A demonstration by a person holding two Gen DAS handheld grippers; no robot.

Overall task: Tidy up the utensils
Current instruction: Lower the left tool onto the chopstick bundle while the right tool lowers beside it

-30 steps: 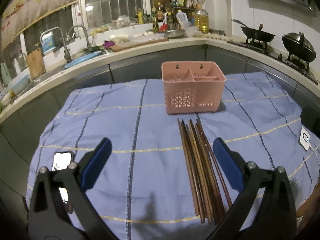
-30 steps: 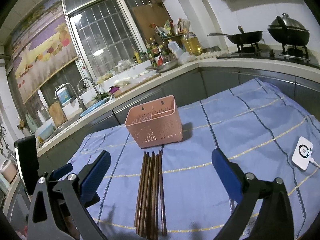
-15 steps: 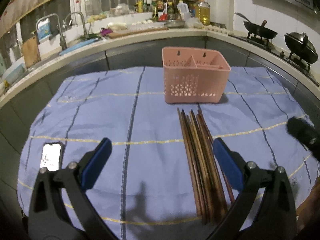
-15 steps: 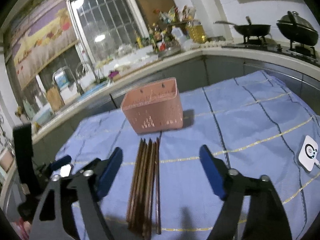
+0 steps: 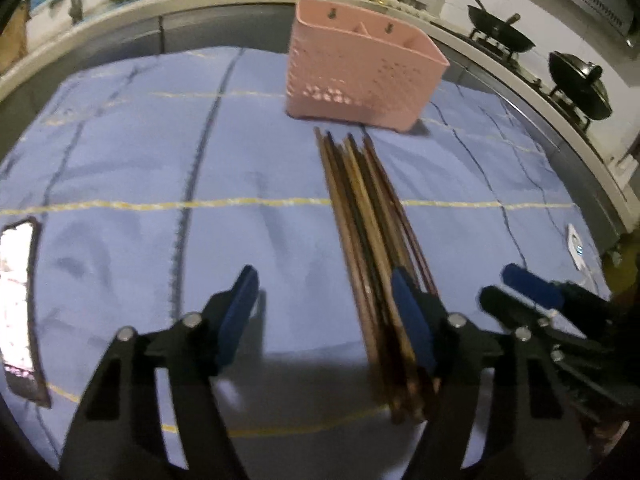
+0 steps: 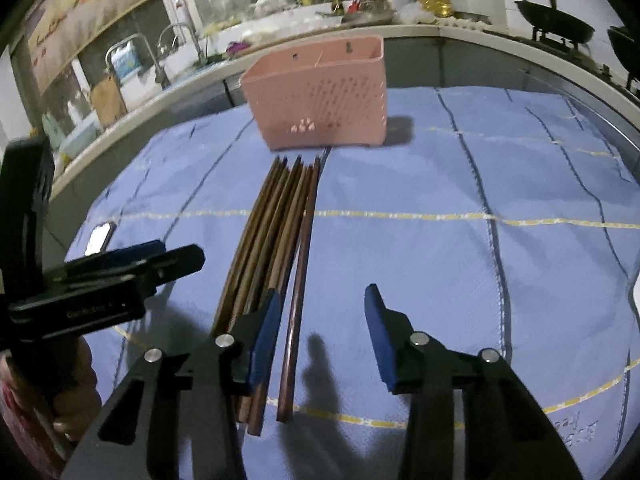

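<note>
Chopsticks (image 5: 372,240): one brown bundle, count unclear, on blue cloth (image 5: 140,160) before one pink caddy (image 5: 360,76).
Left view: left gripper (image 5: 324,312) open, one phone (image 5: 16,304) beside. Right view: right gripper (image 6: 320,332) open astride the outermost chopstick (image 6: 300,276); writing on the other tool unreadable.

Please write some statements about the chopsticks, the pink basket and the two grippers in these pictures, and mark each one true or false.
1. The chopsticks lie flat on the blue cloth, in front of the pink basket. True.
2. Some chopsticks already stand in the pink basket. False: none shows in it; all that show lie on the cloth.
3. The right gripper is open, with one chopstick lying between its fingers. True.
4. The left gripper is shut on the bundle. False: it is open, holding nothing.
5. A phone lies on the cloth. True.
</note>
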